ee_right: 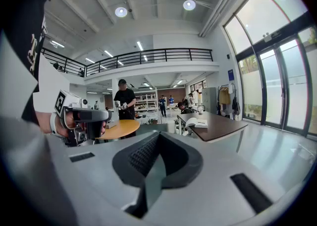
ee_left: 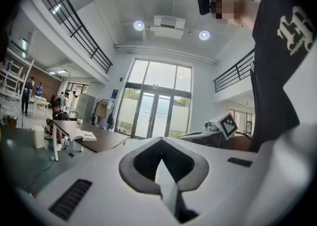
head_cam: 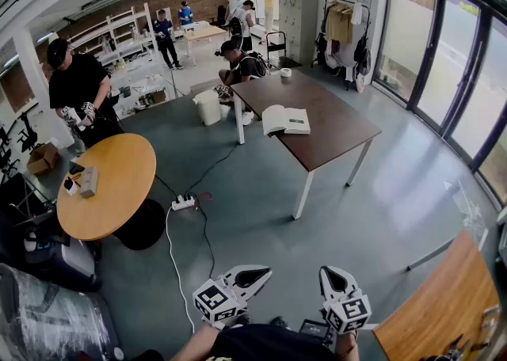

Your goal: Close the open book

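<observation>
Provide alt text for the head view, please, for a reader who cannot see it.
An open book lies on a dark table across the room. At the bottom edge, the left gripper and right gripper show, fingers shut and empty. A round wooden table stands at left.

A power strip (head_cam: 184, 203) lies on the floor (head_cam: 261, 229) between a round table (head_cam: 119, 185) and a rectangular table (head_cam: 337, 126).

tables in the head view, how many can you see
4: a round wooden table at left, the dark table holding the open book mid-room, a wooden table at lower right, a pale table far back. Others may be hidden.
</observation>
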A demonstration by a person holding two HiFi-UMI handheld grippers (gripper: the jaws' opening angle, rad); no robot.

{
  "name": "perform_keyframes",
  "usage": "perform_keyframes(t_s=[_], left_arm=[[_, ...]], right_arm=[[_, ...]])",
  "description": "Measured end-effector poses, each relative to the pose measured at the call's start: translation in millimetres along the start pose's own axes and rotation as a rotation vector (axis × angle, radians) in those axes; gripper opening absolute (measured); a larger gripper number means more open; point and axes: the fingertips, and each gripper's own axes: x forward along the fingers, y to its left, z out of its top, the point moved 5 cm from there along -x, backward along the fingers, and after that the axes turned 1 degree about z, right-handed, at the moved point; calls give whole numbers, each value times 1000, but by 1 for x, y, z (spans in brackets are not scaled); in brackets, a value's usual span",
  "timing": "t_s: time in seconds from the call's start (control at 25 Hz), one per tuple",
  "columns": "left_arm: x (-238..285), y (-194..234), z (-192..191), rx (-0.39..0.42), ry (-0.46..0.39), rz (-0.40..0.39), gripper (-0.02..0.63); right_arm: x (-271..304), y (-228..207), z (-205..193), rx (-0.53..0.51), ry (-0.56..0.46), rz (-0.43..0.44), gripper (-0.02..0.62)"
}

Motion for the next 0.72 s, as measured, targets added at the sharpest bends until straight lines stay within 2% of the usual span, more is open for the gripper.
perform_keyframes(t_s=[0.72], left_arm=[[55,-35,-9,5,32,-75,6]], right_arm=[[-35,-42,-19,32,13,-41,-12]])
